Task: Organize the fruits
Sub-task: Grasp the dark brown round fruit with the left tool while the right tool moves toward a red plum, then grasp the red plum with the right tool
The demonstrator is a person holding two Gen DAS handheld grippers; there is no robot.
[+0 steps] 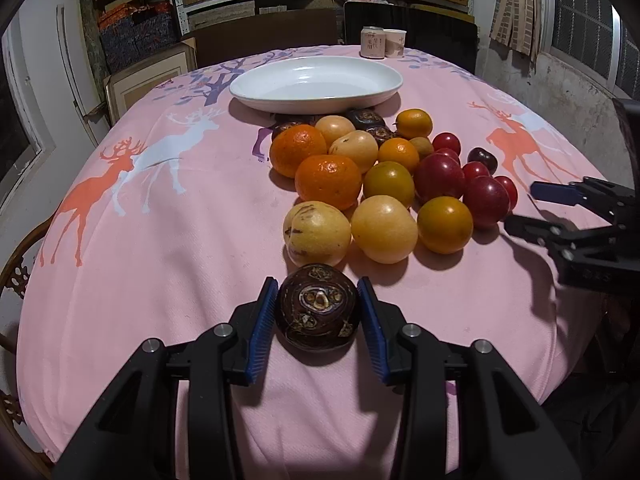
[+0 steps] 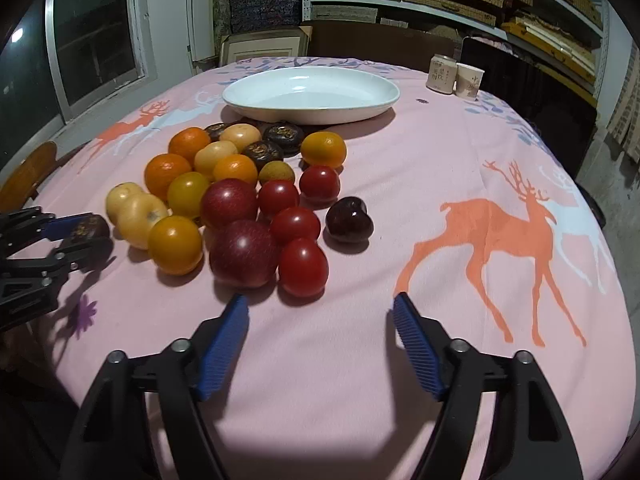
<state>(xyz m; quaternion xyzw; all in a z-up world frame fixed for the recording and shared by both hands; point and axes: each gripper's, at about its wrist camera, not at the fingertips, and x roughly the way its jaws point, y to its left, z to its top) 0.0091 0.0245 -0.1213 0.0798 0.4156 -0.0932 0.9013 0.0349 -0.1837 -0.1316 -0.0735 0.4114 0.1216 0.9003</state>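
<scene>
The left hand-held gripper (image 1: 318, 312) is seen low over the near edge of the table, its two blue-padded fingers closed against the sides of a dark brown water chestnut (image 1: 318, 307), which is held between them with its flat, scarred face turned toward the camera. In the right wrist view the same left hand-held gripper (image 2: 86, 236) is found at the far left, with the dark fruit (image 2: 90, 227) between its fingers.

The right hand-held gripper (image 2: 320, 312) is held wide open over bare cloth, with nothing between its blue pads; it is seen at the right edge of the left wrist view (image 1: 520, 208), just beside the red fruits.

Just beyond the held water chestnut a pile of fruit (image 1: 384, 172) is spread on the table (image 1: 160, 240), which is covered by a pink cloth printed with orange and white deer. Pale yellow fruits (image 1: 384, 229) lie nearest, oranges (image 1: 328, 181) to the left, and red plums and small tomatoes (image 1: 440, 178) to the right. One dark cherry (image 2: 349, 220) lies a little apart on the right. More water chestnuts (image 2: 283, 134) lie at the far side of the pile.

Beyond the pile a white oval dish (image 1: 248, 88) is set, with nothing in it. Farther back a can (image 1: 372, 42) and a paper cup (image 1: 395, 43) stand side by side.
</scene>
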